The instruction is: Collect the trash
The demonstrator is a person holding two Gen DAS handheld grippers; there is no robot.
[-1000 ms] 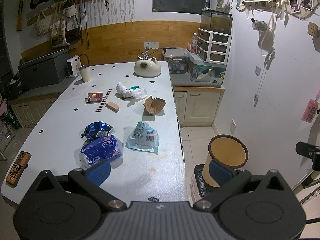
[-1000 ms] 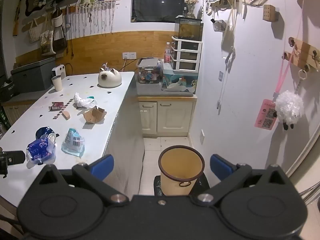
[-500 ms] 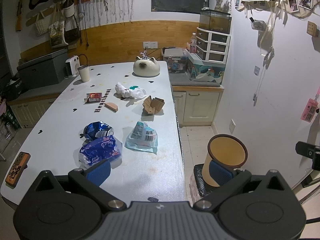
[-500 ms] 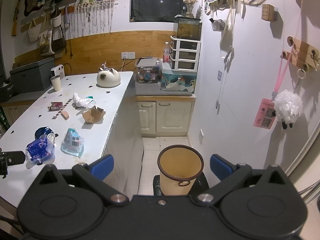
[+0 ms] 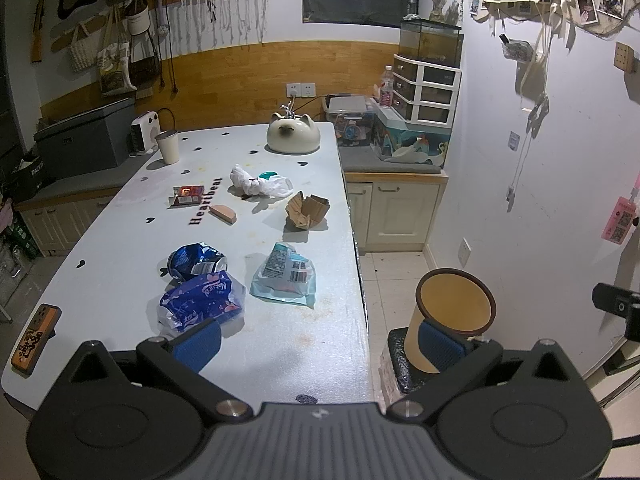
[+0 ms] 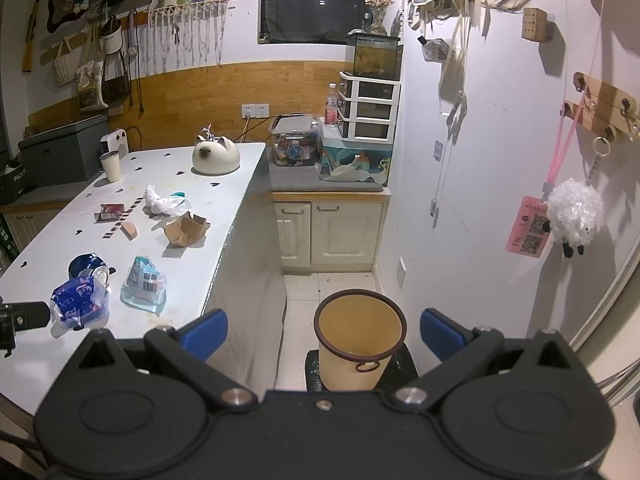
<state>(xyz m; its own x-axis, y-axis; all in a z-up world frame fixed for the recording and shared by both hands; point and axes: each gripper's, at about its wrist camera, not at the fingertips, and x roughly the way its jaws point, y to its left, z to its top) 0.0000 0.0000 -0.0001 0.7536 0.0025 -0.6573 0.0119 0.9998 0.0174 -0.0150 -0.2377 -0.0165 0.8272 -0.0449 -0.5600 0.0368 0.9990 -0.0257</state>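
Trash lies on the white table [image 5: 120,248]: a purple-blue wrapper [image 5: 202,298], a crushed blue can [image 5: 196,260], a teal packet [image 5: 286,276], a torn cardboard box [image 5: 307,210], a crumpled white bag [image 5: 260,182], a small red packet [image 5: 187,194]. A tan bin [image 5: 454,312] stands on the floor right of the table; it also shows in the right wrist view [image 6: 360,346]. My left gripper [image 5: 318,342] is open and empty over the table's near edge. My right gripper [image 6: 322,332] is open and empty above the bin.
A cat-shaped ceramic pot [image 5: 293,134], a cup [image 5: 167,147], a wooden tag [image 5: 34,338] and a small wedge [image 5: 223,213] also sit on the table. Cabinets [image 6: 332,228] and a wall with hanging items [image 6: 572,208] close in the narrow floor strip.
Both views have shifted very slightly; the scene sits a touch lower-left in the frames. Nothing on the table has moved and both grippers stay open.
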